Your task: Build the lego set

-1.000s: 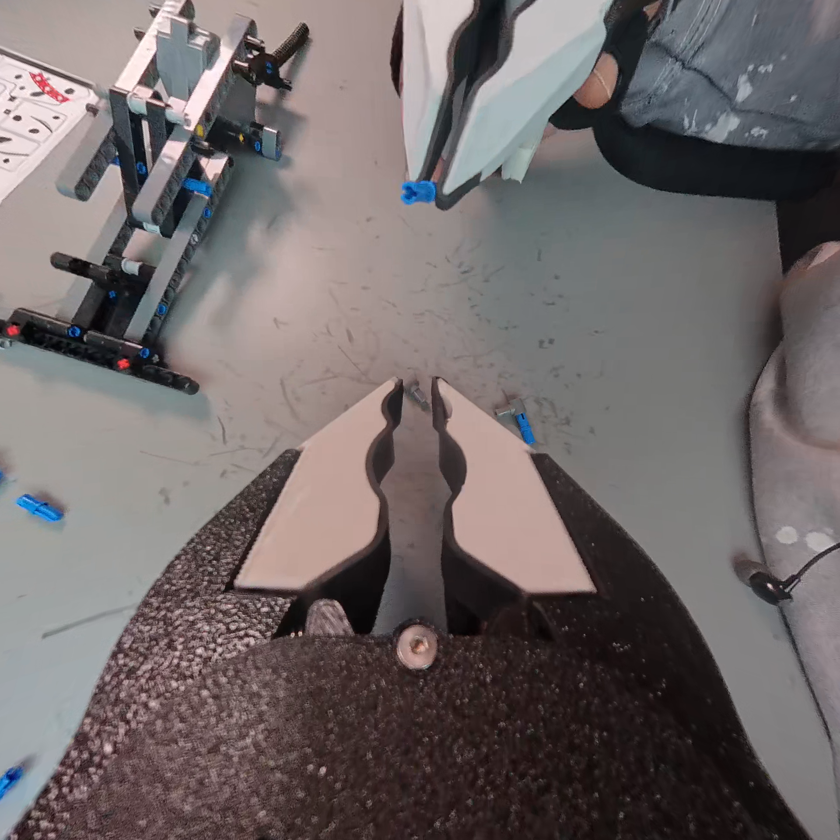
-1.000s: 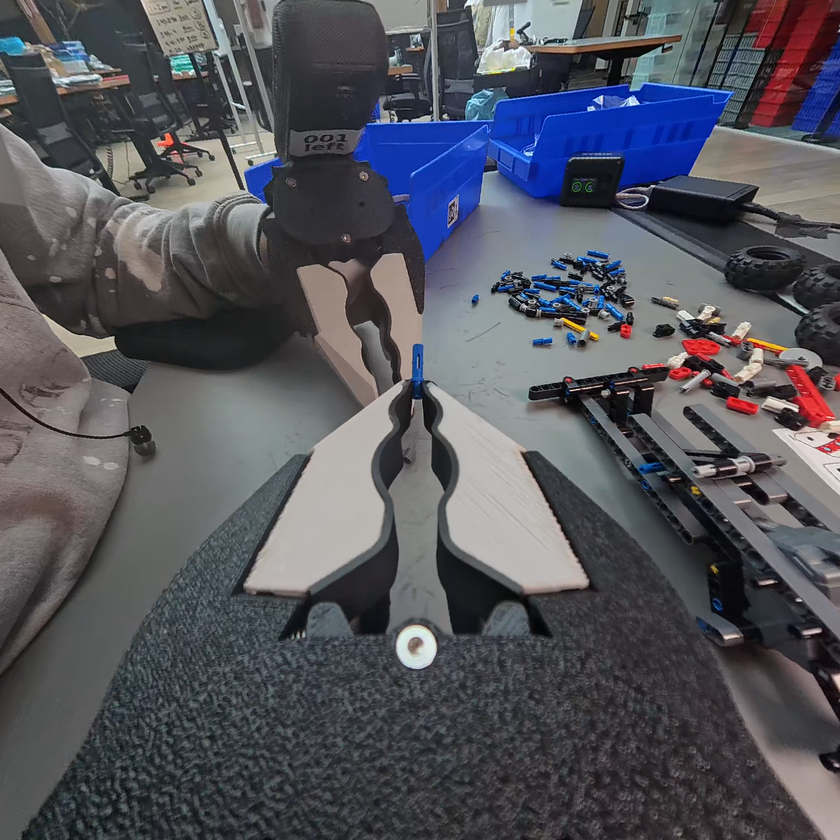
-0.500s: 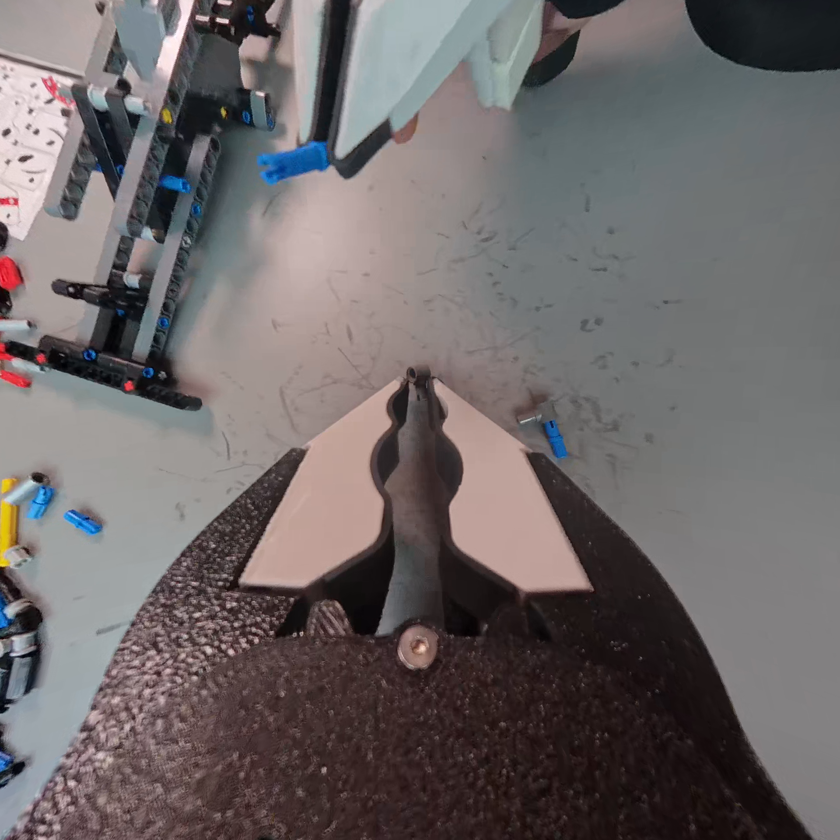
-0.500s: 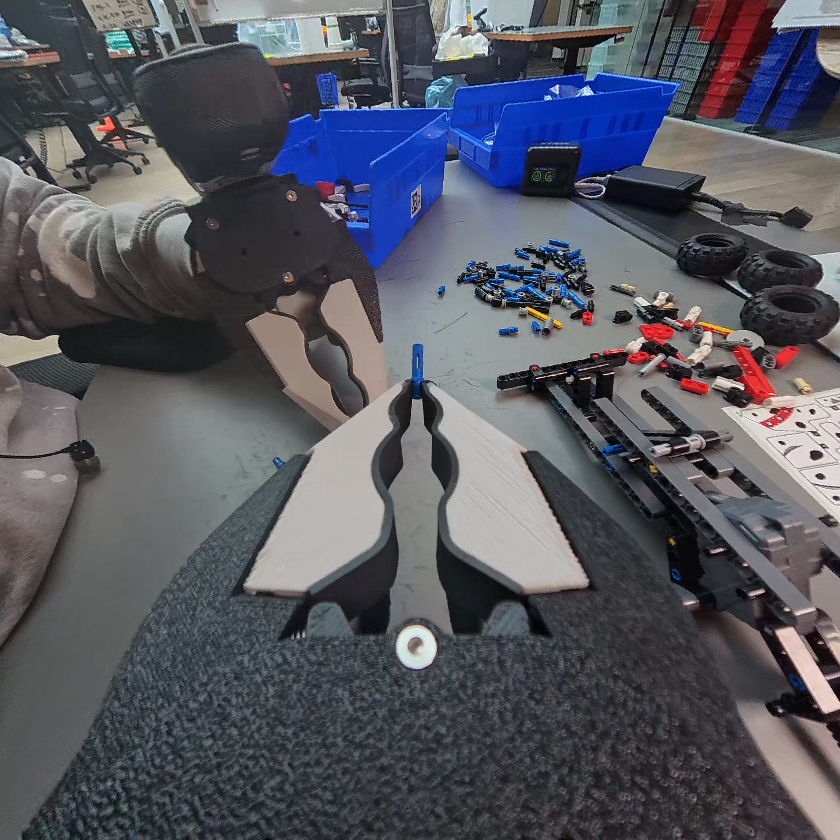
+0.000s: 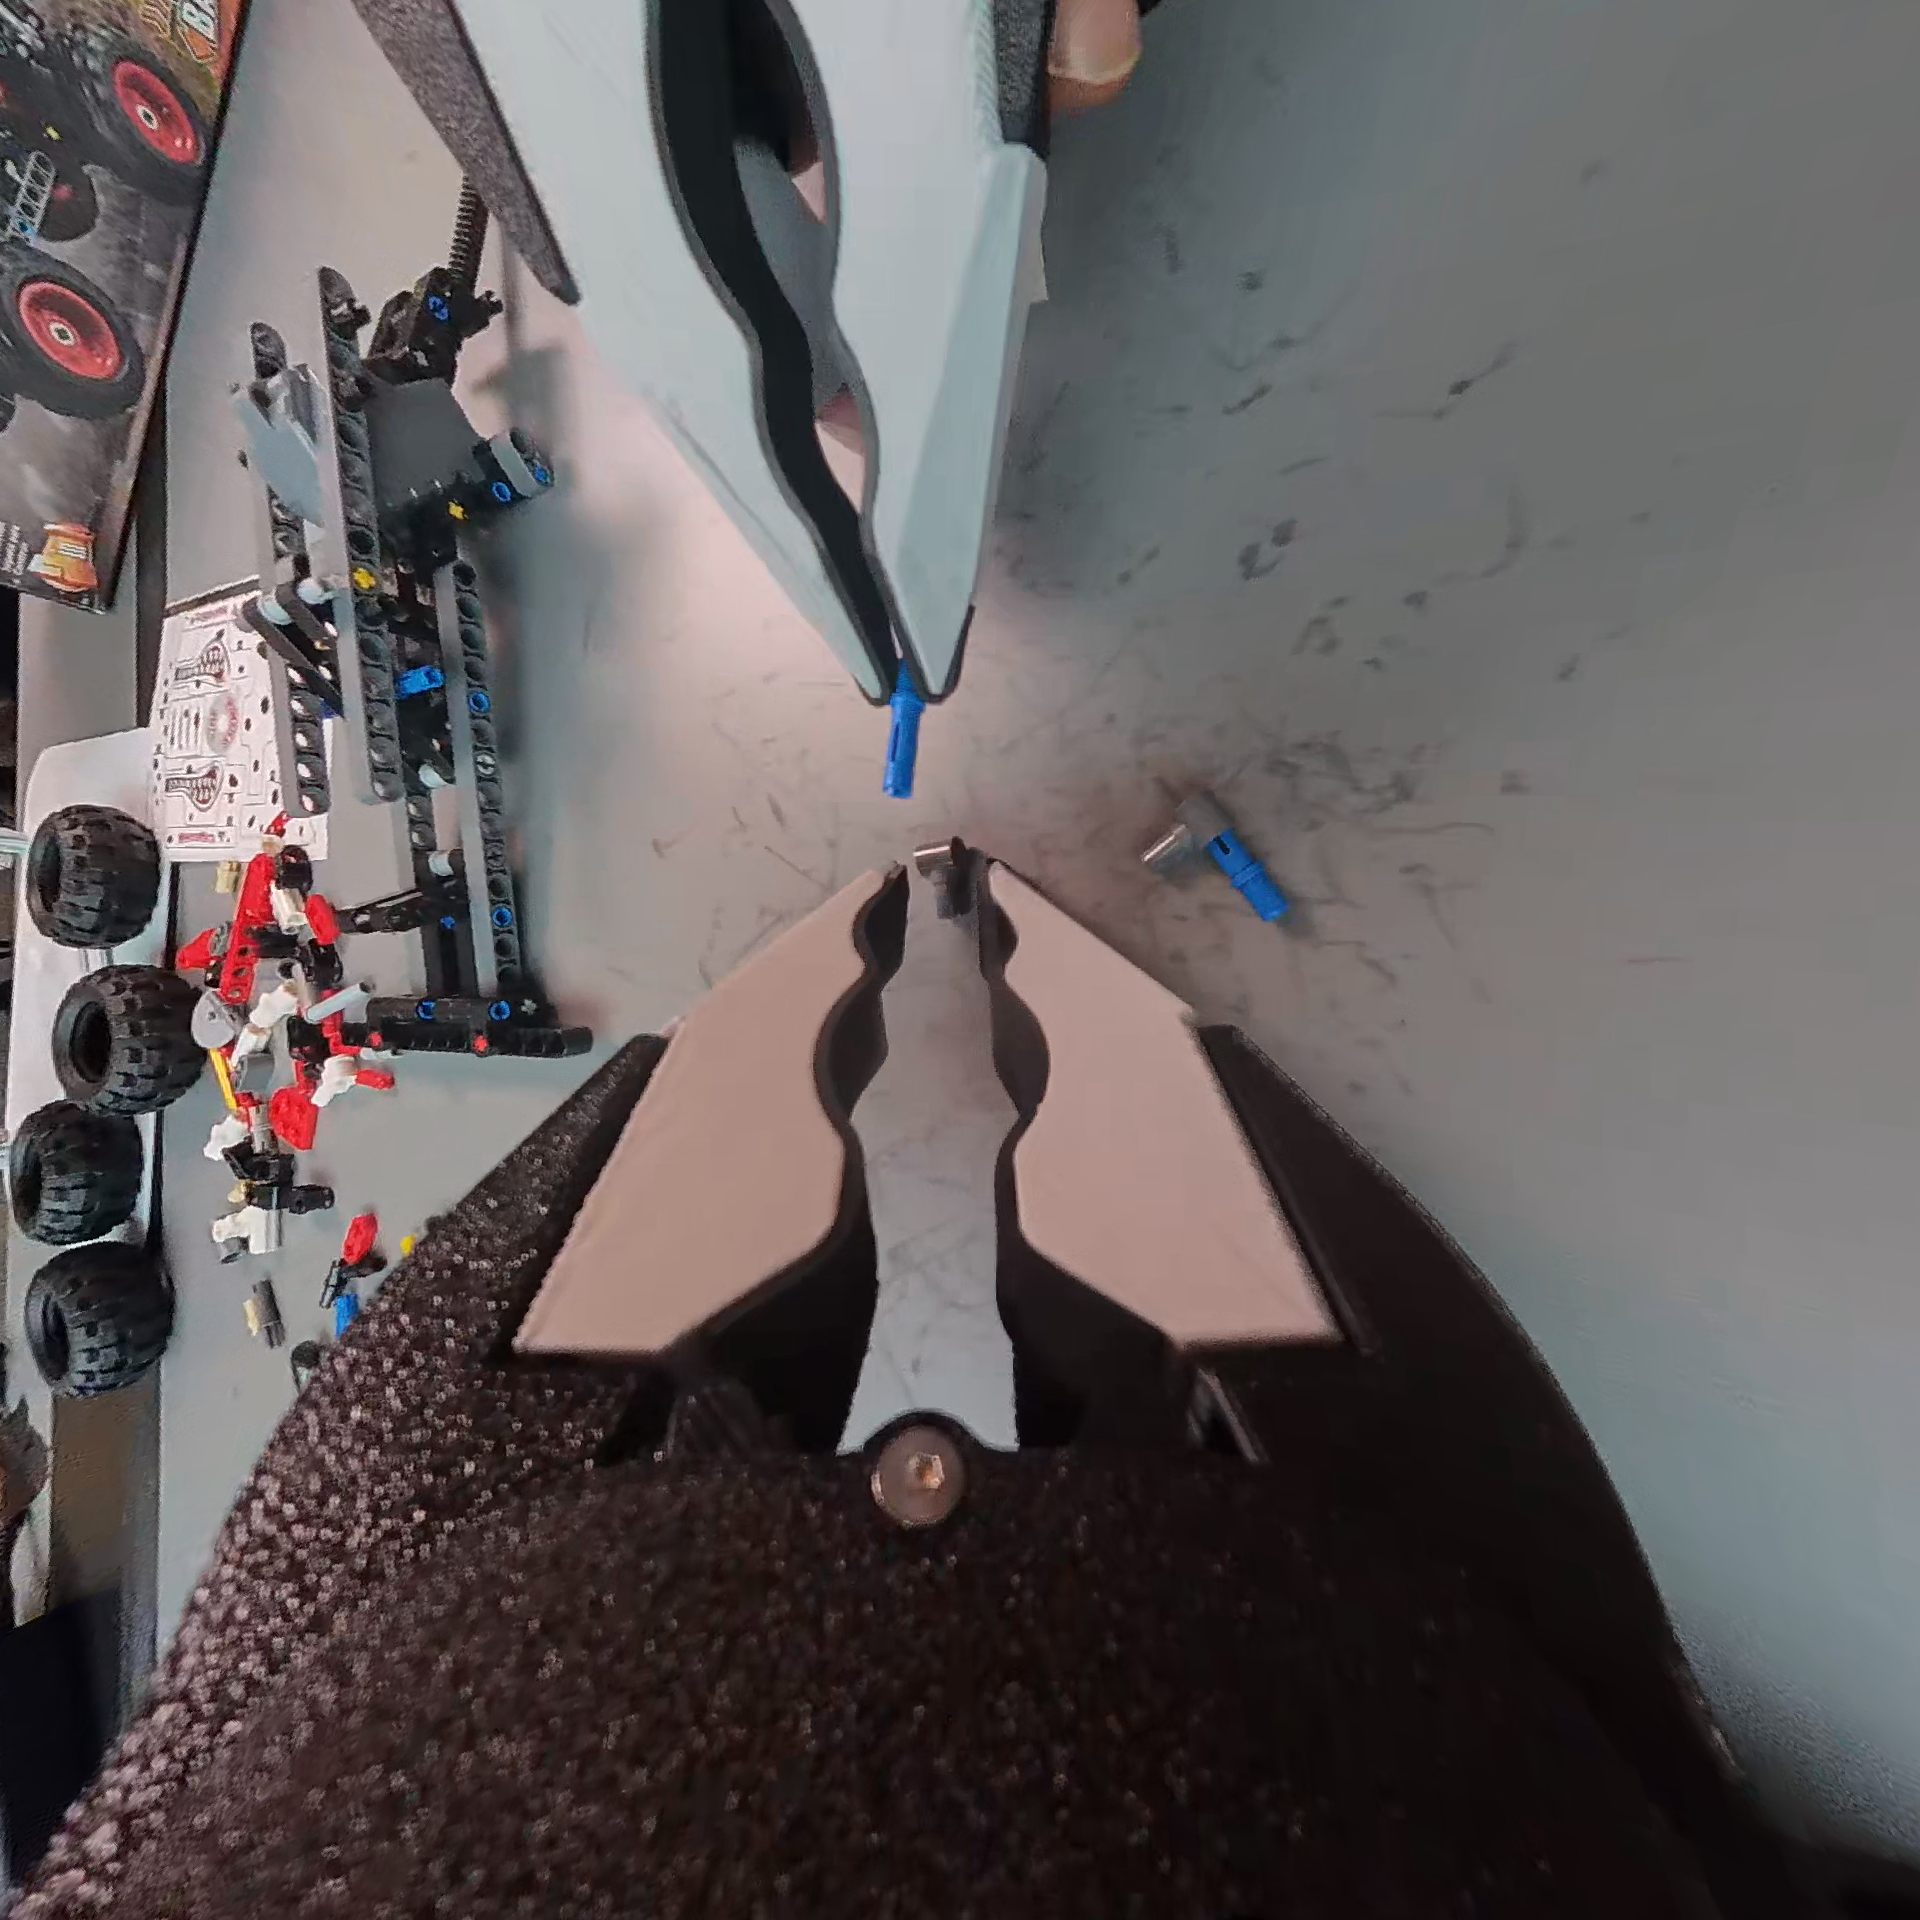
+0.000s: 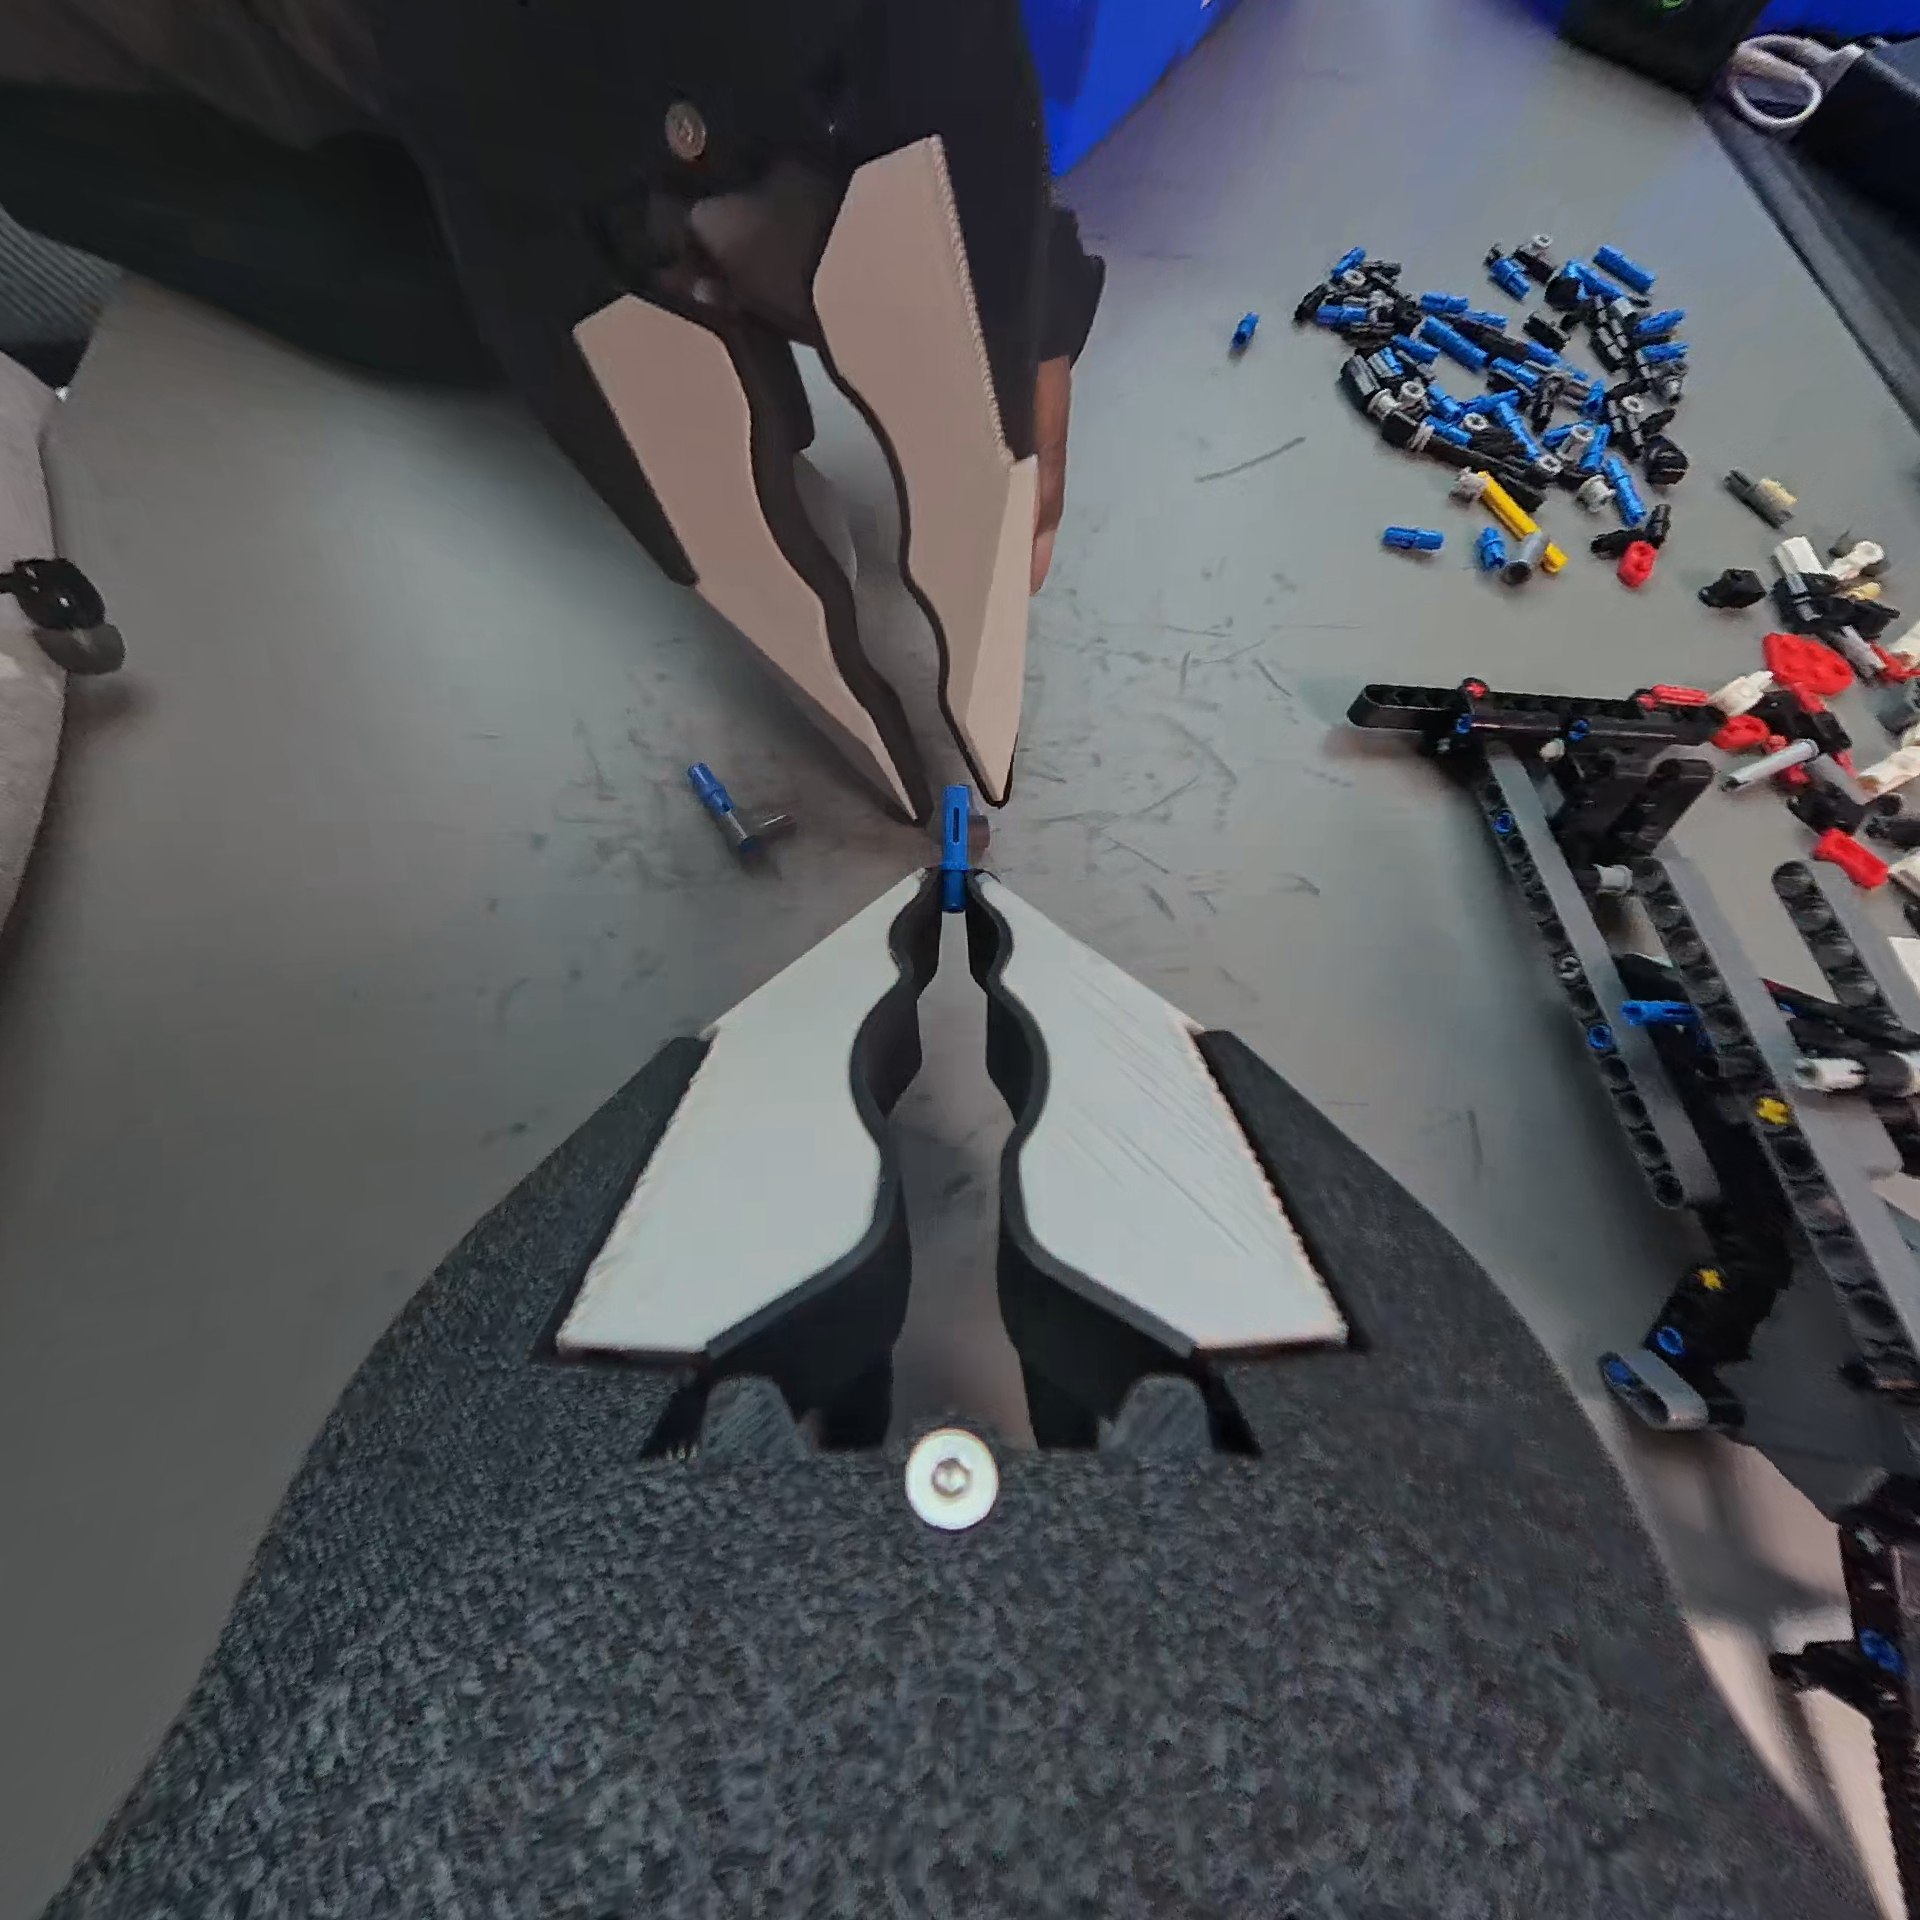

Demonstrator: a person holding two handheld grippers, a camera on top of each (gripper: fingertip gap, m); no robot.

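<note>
1. Left gripper is sitting low over the grey table, fingers slightly apart, small grey connector lying between the tips; cannot tell if it's actually pinched.
2. Right gripper is clenching a blue pin at its tips, pin sticking out forward and pointing at the grey connector, just short of it.
3. Grey-and-blue pin assembly is lying on the table just beside the left gripper's tips.
4. Partly built black-and-grey chassis frame is resting farther off.
5. Black tires, red parts, a sticker sheet are sitting beyond it.
6. Pile of blue and black pins is lying far off.
</note>
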